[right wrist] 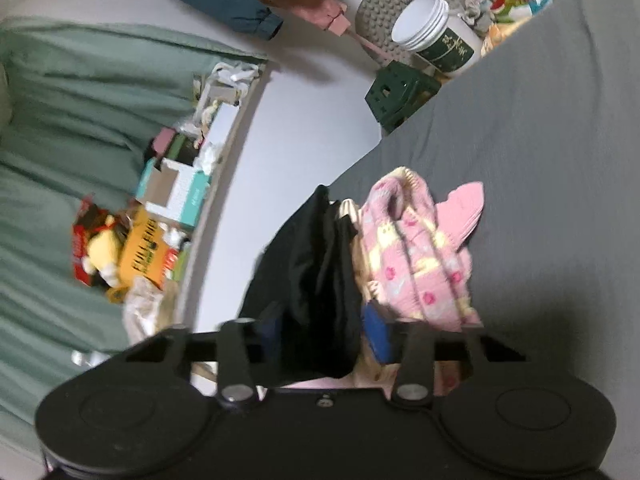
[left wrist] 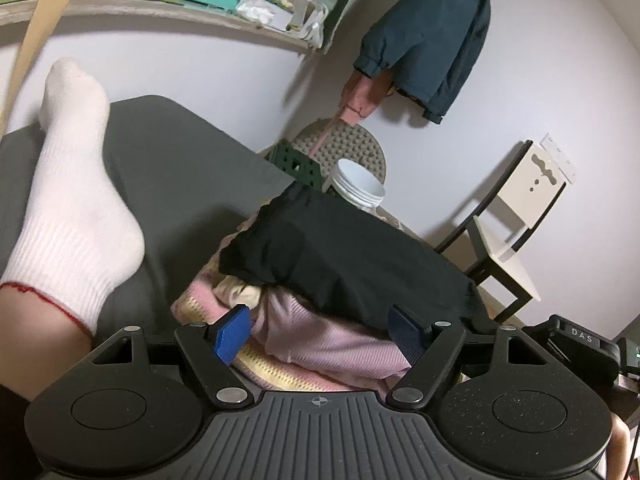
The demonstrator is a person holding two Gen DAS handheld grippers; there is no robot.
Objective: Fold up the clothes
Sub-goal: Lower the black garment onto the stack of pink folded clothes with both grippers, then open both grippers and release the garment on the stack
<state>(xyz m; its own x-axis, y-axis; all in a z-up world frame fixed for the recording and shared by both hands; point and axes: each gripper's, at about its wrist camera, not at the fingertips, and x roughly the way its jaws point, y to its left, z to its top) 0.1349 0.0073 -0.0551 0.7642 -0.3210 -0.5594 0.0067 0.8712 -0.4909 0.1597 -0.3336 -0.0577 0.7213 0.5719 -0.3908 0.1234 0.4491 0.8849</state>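
— Clothes first: where do they lie?

— My pile sits on the grey mattress [left wrist: 168,168], near its edge. A black garment [left wrist: 352,256] lies on top of a pink ribbed garment [left wrist: 320,340] and a pink and yellow patterned one [right wrist: 416,248].

— And your left hand-held gripper [left wrist: 320,334]?

— It is spread wide, grasping nothing. Its two blue pads [left wrist: 232,332] stand apart, one on each side of the pink ribbed garment, just at the near end of the pile. The black garment lies right ahead of it, a little beyond the pads.

— The right hand-held gripper [right wrist: 322,334]?

— It is clenched on the black garment [right wrist: 320,280]. The cloth fills the gap between its fingers and bunches there; one blue pad [right wrist: 378,336] shows beside the fold. The patterned garment lies just beside that pad, on the mattress [right wrist: 560,160].

— Anything else close by?

— My foot in a white sock [left wrist: 76,208] rests on the mattress, left of the pile and apart from it. Beyond the mattress edge stand a white tub [left wrist: 358,184] and a small green stool [left wrist: 300,164], and a teal jacket [left wrist: 432,32] hangs on the wall.
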